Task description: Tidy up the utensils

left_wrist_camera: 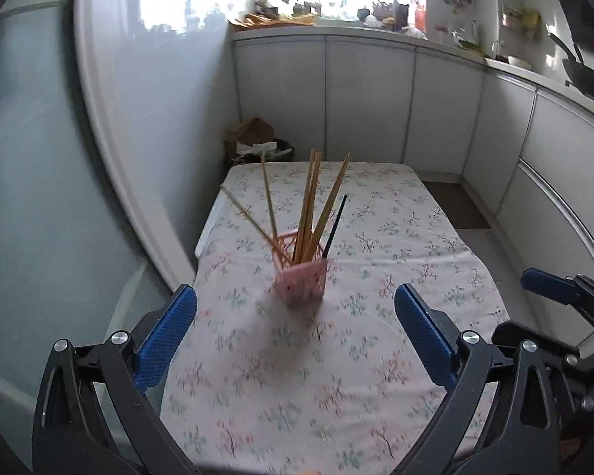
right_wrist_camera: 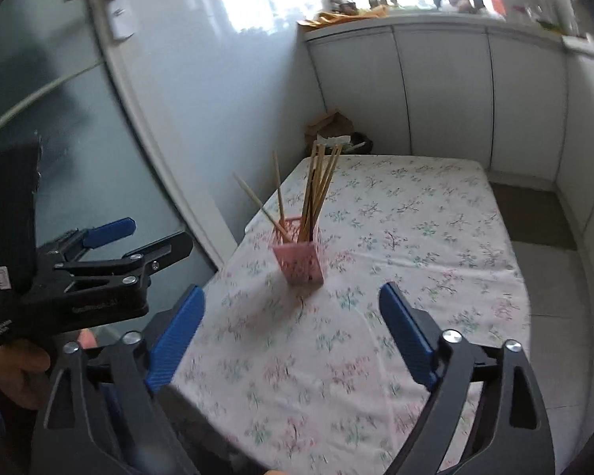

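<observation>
Hovering apart, empty: left gripper (left_wrist_camera: 296,334), right gripper (right_wrist_camera: 292,330); chopsticks (left_wrist_camera: 311,206) upright in pink holder (left_wrist_camera: 301,279)

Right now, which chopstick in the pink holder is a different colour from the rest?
The black chopstick, at the right side of the pink holder; the others are tan wood.

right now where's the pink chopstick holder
The pink chopstick holder stands upright on the floral tablecloth, near the table's left edge by the glass door, ahead of both open tongs, which are clear of it.
</observation>
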A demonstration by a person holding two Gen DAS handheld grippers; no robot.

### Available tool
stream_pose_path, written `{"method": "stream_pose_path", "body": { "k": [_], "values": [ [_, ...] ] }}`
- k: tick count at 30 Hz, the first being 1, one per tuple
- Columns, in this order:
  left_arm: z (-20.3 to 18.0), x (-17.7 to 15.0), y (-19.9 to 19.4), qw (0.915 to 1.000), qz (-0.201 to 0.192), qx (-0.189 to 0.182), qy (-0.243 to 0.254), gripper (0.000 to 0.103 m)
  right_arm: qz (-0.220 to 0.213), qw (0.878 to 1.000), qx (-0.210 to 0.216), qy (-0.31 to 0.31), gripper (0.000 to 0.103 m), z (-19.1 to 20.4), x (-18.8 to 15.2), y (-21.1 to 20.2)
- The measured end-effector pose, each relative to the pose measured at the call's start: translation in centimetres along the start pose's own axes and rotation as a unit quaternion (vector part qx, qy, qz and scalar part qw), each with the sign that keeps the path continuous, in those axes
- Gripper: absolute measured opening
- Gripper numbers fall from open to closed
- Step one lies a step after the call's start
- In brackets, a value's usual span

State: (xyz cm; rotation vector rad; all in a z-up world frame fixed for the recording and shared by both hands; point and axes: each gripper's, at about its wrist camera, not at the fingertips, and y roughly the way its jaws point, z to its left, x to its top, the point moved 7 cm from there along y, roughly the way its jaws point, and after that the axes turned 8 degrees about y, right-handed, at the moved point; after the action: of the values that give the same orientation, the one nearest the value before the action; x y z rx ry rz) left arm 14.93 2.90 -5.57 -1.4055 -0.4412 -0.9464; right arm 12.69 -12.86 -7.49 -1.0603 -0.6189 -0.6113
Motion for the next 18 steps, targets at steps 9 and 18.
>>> {"method": "stream_pose_path", "body": {
  "k": [9, 18],
  "values": [
    [-1.2, -0.7, -6.8, 0.9986, -0.034, 0.041, 0.007, 0.096, -0.019, 0.999, -0.03, -0.008, 0.096, 1.4, -1.0, -4.9],
    [-1.3, -0.7, -9.5, 0.9979, -0.048, 0.045, -0.002, 0.096, -0.032, 0.999, -0.041, -0.009, 0.096, 3.0, -0.9, -7.0]
  ]
}}
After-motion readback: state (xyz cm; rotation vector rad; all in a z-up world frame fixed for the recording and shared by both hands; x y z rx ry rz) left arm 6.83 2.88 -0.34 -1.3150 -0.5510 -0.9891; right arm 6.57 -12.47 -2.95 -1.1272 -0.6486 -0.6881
